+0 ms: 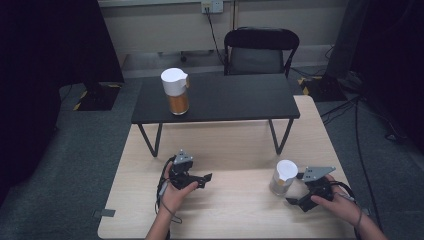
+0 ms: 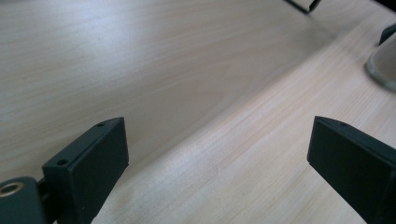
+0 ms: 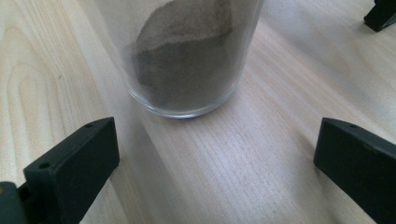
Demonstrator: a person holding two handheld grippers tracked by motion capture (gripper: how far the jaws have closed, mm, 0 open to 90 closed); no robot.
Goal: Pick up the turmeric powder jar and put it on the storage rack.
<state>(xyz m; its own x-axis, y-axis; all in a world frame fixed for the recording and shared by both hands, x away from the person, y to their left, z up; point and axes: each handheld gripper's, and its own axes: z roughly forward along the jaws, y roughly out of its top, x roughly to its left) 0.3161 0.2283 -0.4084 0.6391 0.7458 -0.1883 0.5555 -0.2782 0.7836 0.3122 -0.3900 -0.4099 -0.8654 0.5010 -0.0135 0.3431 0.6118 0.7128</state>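
Note:
A clear glass jar (image 1: 283, 177) with a white lid and grey-brown powder stands at the right of the light wood table (image 1: 235, 145); its base (image 3: 187, 60) shows close ahead in the right gripper view. My right gripper (image 1: 294, 201) is open just beside and short of it, jaws wide apart with bare wood between them (image 3: 217, 154). At the table's left-centre my left gripper (image 1: 206, 179) is open over bare wood (image 2: 219, 154). A second jar (image 1: 176, 91), white-lidded with orange powder, stands on the black bench (image 1: 235, 100) at its left end.
The low black bench on wire legs stands across the far half of the table. A black chair (image 1: 261, 50) is behind it. Cables (image 1: 360, 130) run over the grey floor at right. The powder jar's edge (image 2: 383, 65) shows at the right of the left gripper view.

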